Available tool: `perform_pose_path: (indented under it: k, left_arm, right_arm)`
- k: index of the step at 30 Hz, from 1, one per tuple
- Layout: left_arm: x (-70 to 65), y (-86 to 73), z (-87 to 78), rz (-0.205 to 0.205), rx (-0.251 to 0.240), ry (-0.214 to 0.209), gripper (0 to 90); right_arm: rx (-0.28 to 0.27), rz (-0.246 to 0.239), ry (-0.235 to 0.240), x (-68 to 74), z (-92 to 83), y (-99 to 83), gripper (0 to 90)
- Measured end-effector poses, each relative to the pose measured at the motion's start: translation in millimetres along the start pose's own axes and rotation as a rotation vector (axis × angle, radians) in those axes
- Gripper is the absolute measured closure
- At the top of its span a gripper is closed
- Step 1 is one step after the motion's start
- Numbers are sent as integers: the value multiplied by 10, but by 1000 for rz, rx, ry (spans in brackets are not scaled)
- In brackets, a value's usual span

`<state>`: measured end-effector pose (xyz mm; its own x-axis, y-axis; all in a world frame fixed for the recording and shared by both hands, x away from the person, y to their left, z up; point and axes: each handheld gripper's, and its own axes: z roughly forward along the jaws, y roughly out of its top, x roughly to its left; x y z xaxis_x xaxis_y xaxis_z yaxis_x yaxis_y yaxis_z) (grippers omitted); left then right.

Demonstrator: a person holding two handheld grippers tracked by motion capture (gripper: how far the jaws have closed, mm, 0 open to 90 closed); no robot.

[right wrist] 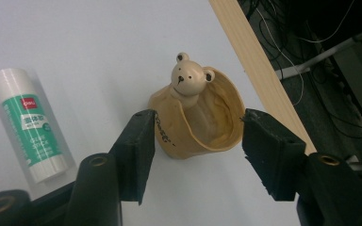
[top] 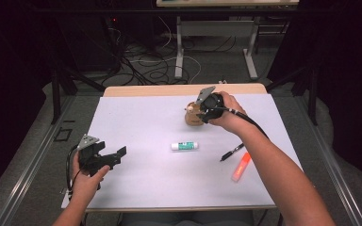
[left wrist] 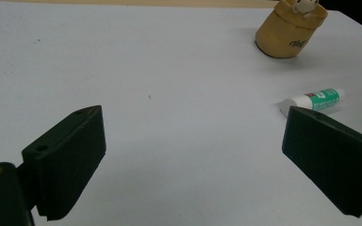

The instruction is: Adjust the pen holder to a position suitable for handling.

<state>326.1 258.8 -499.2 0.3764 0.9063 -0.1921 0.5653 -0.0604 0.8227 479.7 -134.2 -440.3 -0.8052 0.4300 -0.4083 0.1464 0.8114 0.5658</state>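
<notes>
So the right gripper (right wrist: 195, 153) had its fingers spread around the bear cup (right wrist: 200, 120), probably to grab it; left gripper (top: 104, 157) waited, fingers open.

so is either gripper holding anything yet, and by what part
Nothing held. The right gripper has its fingers either side of the bear cup, not closed. The left gripper is open.

Black tongs (top: 118, 154), ribbed pads (left wrist: 70, 160); grey three-cornered plates (top: 86, 140); black cables (top: 245, 117); bare forearms, no sleeves.

A grey floor (top: 217, 70) strewn with tangled cables (top: 141, 66) lies beyond the white-topped table (top: 136, 122).
</notes>
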Motion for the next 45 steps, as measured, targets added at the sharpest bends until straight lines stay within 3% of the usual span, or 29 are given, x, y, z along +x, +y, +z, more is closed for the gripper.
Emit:
perform_pose_path:
  k: [5, 18, 21, 30, 45]
  left_arm:
    - [8, -1, 2, -5, 0, 0, 71]
    - [-1, -7, 16, 12, 7, 8, 71]
    - [4, -7, 17, 10, 11, 10, 71]
    - [13, -9, 5, 5, 6, 11, 73]
    - [9, -9, -3, 11, 7, 8, 84]
  right_arm:
    - [0, -33, 29, -28, 147, -7, 462]
    - [55, -54, 73, -31, 424, -60, 506]
    - [46, -59, 77, -27, 467, -62, 515]
    - [53, -53, 101, -18, 587, -71, 527]
    - [54, 0, 135, -9, 746, -92, 532]
